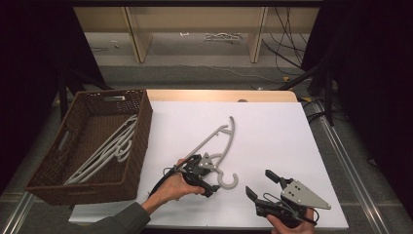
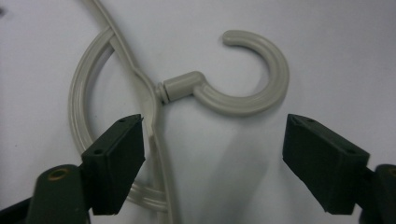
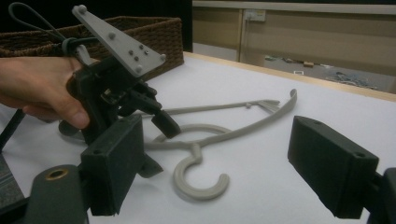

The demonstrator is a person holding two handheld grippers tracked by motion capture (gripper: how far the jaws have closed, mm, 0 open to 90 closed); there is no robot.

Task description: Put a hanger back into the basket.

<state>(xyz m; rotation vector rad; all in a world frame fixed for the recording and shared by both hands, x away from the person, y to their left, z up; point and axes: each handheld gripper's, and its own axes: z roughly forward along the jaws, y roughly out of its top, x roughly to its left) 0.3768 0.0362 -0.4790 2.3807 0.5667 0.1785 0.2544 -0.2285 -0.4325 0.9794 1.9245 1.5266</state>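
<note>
white tabletop (image 1: 272,136) under the high camera — a grey hanger (image 1: 216,141) lies near its centre, hook toward six o'clock, with a wicker basket (image 1: 141,141) of more hangers at nine o'clock. left gripper (image 1: 207,181) hovers over the hanger's neck, jaws wide apart; right gripper (image 1: 260,185), at five o'clock, also gapes, holding nothing. risk — closing off-centre could catch the hook's swivel, so the hanger twists loose.
</note>
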